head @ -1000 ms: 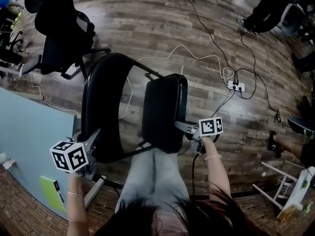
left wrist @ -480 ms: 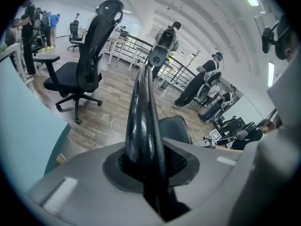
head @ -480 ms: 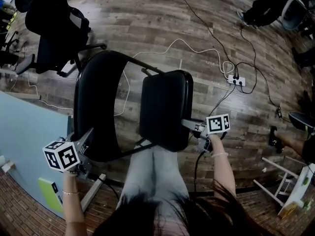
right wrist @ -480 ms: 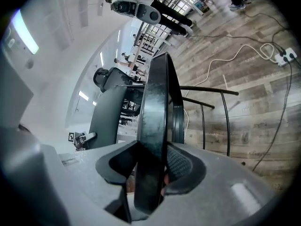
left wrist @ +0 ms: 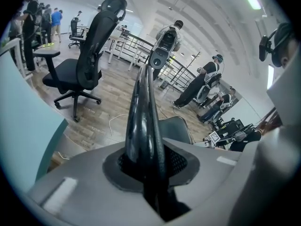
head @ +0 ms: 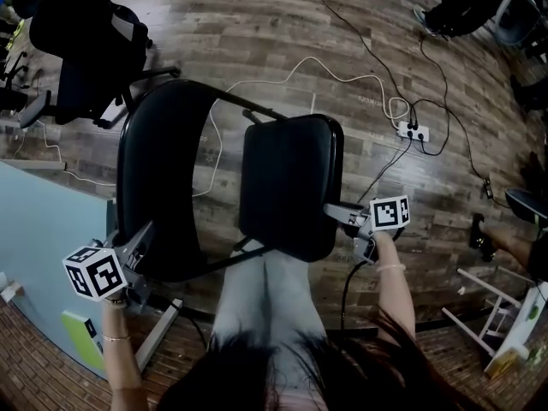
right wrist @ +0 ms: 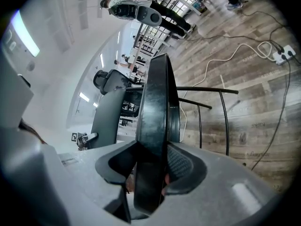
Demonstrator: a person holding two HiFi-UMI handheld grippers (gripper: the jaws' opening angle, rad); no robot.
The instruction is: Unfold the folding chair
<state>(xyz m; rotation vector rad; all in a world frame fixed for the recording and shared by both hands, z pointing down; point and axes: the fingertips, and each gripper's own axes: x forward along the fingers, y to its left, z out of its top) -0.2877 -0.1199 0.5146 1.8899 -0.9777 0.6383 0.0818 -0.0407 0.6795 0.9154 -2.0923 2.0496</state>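
The black metal folding chair point(head: 282, 229) stood part-open on the wood-plank floor point(head: 257, 32), directly ahead of the person. Its curved black backrest point(head: 158, 178) was at nine o'clock of its black padded seat point(head: 289, 169). The left gripper point(head: 141, 240), at seven o'clock in the head view, had its fingers closed tight on the thin glossy rim of the backrest. The right gripper point(head: 341, 216), at four o'clock, had the thick edge of the seat between its fingers. They had just been opening, though the pads seemed to rest on the cushion yet. That slackening was probably the main hazard. With less bite on the smooth padding, the seat could have slid out and swung back toward the backrest. It might then have closed the frame on the fingers or dropped against the person's pale-trousered legs point(head: 270, 302) at six o'clock. The left hold looked narrow too, and the rounded rim could have twisted or slipped if the two grippers pulled unevenly, tipping the chair sideways. A white cable point(head: 342, 79) looped across the floor at twelve o'clock, close to the far legs. A spreading leg might have snagged or pinned it. The black office chair point(head: 81, 50) at ten o'clock left little room on that side.
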